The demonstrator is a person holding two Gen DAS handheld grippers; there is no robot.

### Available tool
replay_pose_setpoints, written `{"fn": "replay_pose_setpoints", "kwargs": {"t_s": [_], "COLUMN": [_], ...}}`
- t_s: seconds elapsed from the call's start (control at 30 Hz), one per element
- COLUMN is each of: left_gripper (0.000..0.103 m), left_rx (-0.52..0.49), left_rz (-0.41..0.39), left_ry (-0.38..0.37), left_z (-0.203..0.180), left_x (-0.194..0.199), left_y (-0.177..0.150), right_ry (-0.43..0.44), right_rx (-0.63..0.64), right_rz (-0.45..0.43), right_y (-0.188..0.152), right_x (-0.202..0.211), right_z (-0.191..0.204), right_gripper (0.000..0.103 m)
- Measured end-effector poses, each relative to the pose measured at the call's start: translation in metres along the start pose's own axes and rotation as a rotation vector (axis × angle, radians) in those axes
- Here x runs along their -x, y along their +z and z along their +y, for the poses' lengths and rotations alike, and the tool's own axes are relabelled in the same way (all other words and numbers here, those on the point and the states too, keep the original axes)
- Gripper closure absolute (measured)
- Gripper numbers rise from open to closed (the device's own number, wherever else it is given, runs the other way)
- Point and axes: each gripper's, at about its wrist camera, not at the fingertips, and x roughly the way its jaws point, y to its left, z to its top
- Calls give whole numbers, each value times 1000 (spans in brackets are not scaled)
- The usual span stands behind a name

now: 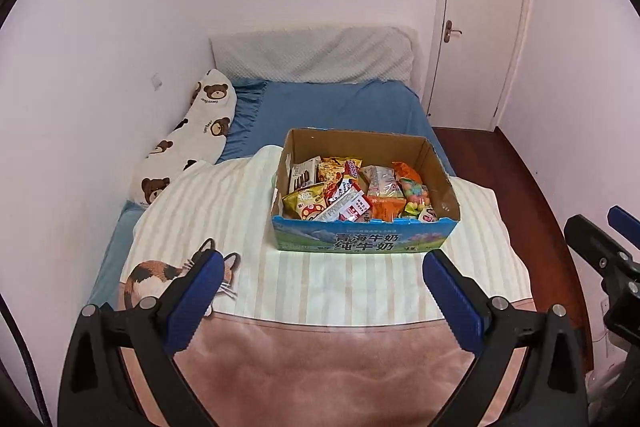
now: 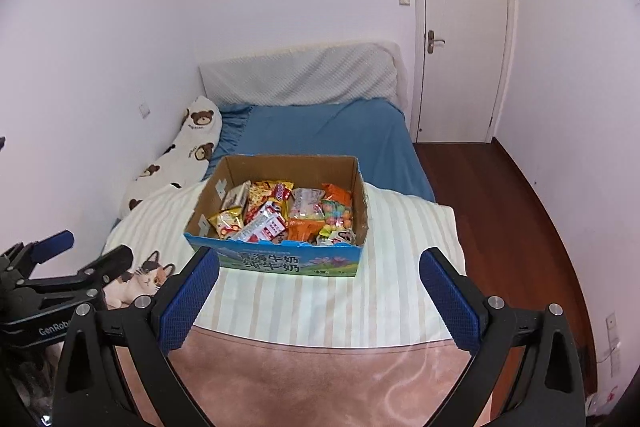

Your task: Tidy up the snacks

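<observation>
My left gripper (image 1: 320, 275) hangs above the near edge of the bed, blue-padded fingers wide apart, nothing between them. My right gripper (image 2: 318, 273) is in the same condition — spread and empty, just to the right of its twin.

The task's object: an open-topped brown cardboard carton with a blue and green printed front (image 1: 362, 241), standing on the cream striped blanket (image 1: 224, 211) toward the bed's right edge, about midway along its length. It is filled with mixed snack packets (image 1: 348, 193) — yellow, orange, red and clear wrappers, heaped and overlapping.

Risks, in my judgement:
- The packets lie in a loose pile; closing on one could drag or tip its neighbours over the low front wall.
- Glossy film wrappers may slip from the pads.
- The carton rests on soft bedding and may shift or tilt if pushed.
- The torn front rim could snag a finger.

Legible writing: the carton front reads 青海牛奶 / 纯牛奶. "GenRob…" shows on the left gripper's body in the right wrist view. Packet labels are too small to read.
</observation>
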Motion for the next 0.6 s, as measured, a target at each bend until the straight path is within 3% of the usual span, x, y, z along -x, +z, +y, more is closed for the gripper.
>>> {"fn": "replay_pose_setpoints", "kwargs": {"t_s": [0.3, 0.6], "left_gripper": [1, 0], "left_rx": [16, 23], "left_rz": [-36, -80], "left_ry": [10, 44], "left_z": [-1, -3], "left_x": [20, 16], "left_y": [-8, -4], "right_ry": [16, 28], "right_rx": [28, 6], "right_rz": [-35, -44], "right_y": [-4, -3], "right_x": [34, 26], "right_z": [9, 3], "right_gripper": [1, 1]}}
